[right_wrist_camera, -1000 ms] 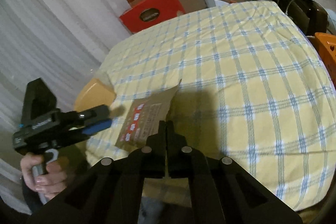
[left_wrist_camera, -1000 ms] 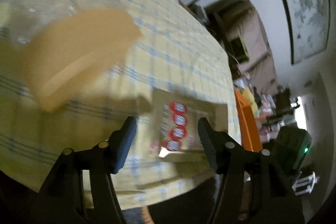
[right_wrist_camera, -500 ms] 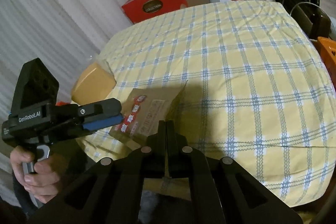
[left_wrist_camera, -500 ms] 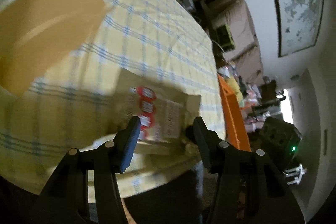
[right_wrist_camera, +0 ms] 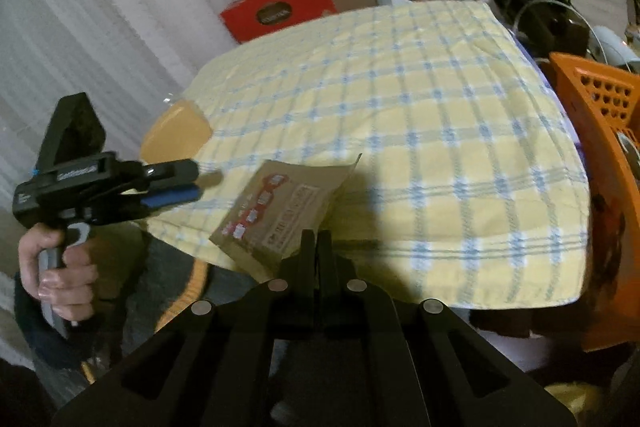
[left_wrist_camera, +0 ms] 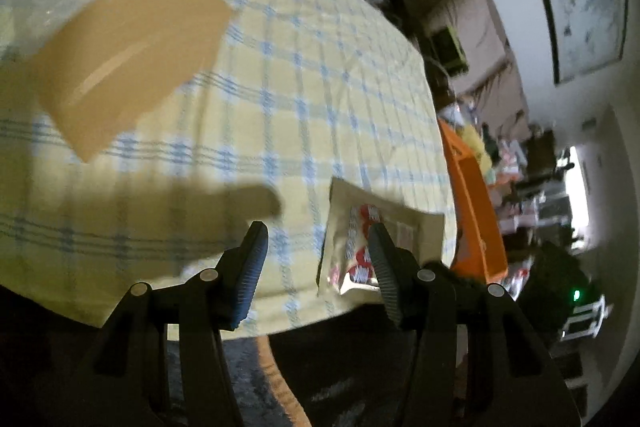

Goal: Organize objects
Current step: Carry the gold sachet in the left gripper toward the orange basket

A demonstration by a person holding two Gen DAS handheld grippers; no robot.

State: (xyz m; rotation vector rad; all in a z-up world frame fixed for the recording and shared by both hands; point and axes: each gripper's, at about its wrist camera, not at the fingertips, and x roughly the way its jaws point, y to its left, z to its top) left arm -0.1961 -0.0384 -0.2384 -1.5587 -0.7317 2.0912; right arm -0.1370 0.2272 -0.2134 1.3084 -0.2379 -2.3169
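A flat brown paper packet (right_wrist_camera: 280,211) with red and white labels lies at the near edge of the table, overhanging it. My right gripper (right_wrist_camera: 316,239) is shut on the packet's near corner. In the left wrist view the packet (left_wrist_camera: 360,247) sits just right of my open left gripper (left_wrist_camera: 316,259), behind its right finger. A tan block in clear plastic (left_wrist_camera: 128,59) lies on the table's left side; it also shows in the right wrist view (right_wrist_camera: 176,135). My left gripper also shows in the right wrist view (right_wrist_camera: 188,183), left of the packet.
The table carries a yellow cloth with blue checks (right_wrist_camera: 420,131). An orange plastic basket (right_wrist_camera: 600,155) stands right of the table. Red and cardboard boxes (right_wrist_camera: 280,7) are stacked behind it. A white curtain (right_wrist_camera: 80,27) hangs on the left.
My left gripper has swung left, so the packet now lies by its right finger instead of between the fingers. The right gripper stays shut on the packet, drawn slightly nearer the table edge.
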